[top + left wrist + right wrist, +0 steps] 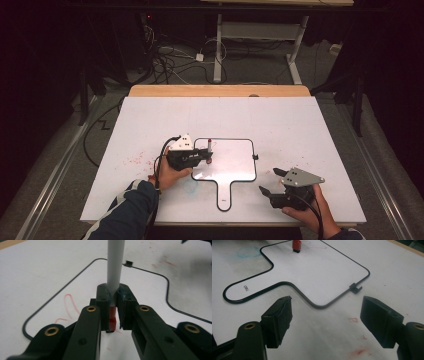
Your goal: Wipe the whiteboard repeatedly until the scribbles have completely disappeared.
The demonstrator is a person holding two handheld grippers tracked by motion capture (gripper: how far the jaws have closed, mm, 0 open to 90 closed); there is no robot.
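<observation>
**Marker held upright on the whiteboard**

At the left, a red-tipped marker point(115, 270) is clamped in the left gripper point(209, 157), its jaws closed tight on the barrel. It is kept upright so the tip meets the small whiteboard point(235, 167), where red strokes point(71, 305) are already drawn. At the right, the right gripper point(274, 181) is rested on the table point(300, 130) beside the board, jaws spread wide with nothing between them, apparently kept clear of the writing.

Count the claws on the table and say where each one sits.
2. The left claw is over the upper left part of the handled whiteboard, shut on a red marker. The right claw hangs open over the table, right of the whiteboard's handle.
</observation>
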